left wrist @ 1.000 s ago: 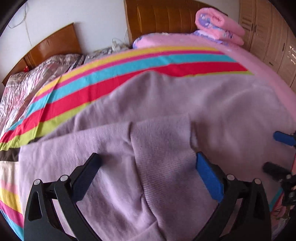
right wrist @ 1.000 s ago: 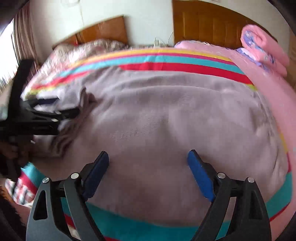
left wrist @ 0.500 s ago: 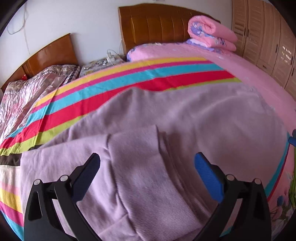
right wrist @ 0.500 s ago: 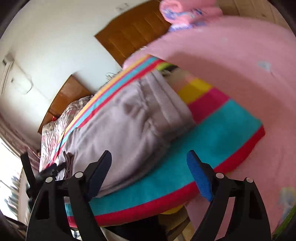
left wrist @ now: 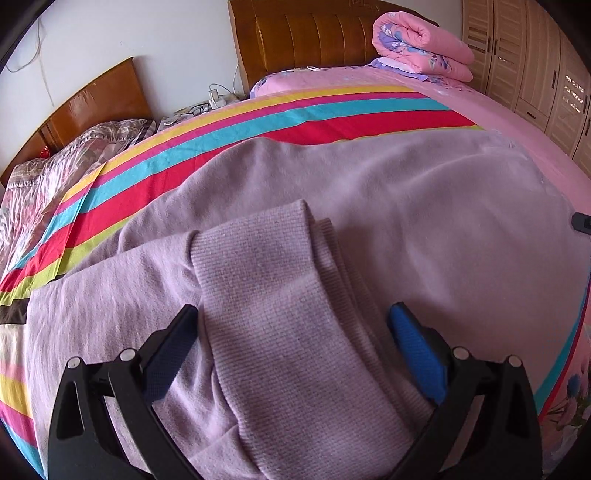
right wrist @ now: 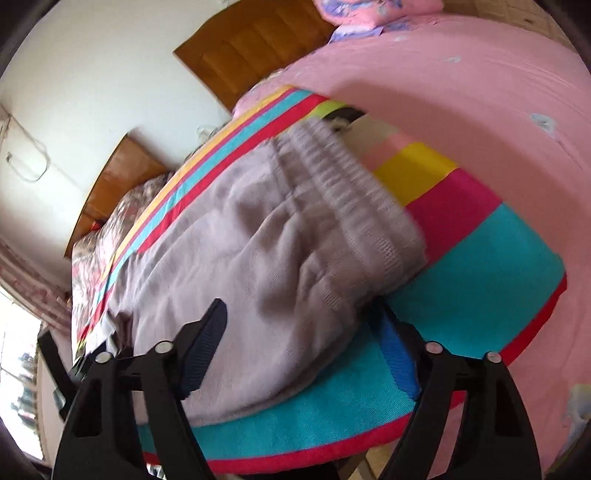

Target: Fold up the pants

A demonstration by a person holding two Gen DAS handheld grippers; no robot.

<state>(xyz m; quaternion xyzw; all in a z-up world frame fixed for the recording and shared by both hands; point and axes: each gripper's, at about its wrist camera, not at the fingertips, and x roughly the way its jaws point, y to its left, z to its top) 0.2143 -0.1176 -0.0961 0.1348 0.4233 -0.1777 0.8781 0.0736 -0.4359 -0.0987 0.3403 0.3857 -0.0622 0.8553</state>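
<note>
Lilac pants (left wrist: 369,206) lie spread on a striped blanket (left wrist: 295,114). A ribbed cuff (left wrist: 273,295) is folded back over them and lies between the fingers of my left gripper (left wrist: 295,347), which is open just above it. In the right wrist view the elastic waistband (right wrist: 351,192) is blurred. My right gripper (right wrist: 301,347) is rolled to one side at the pants' near edge (right wrist: 280,332); its jaws are closing with that fabric between them, and the blue pad (right wrist: 397,362) sits at the cloth's edge. The left gripper (right wrist: 74,369) shows at lower left.
A folded pink quilt (left wrist: 417,40) lies by the wooden headboard (left wrist: 306,33). A wardrobe (left wrist: 535,55) stands at the right. A second bed with a patterned cover (left wrist: 55,173) is on the left. A pink sheet (right wrist: 461,92) borders the blanket, whose edge runs close below my right gripper.
The right gripper has swung from over the middle of the pants to their waistband end and rolled sideways, its jaws a little narrower. The left gripper has shifted slightly, so the cuff lies centred between its fingers.
</note>
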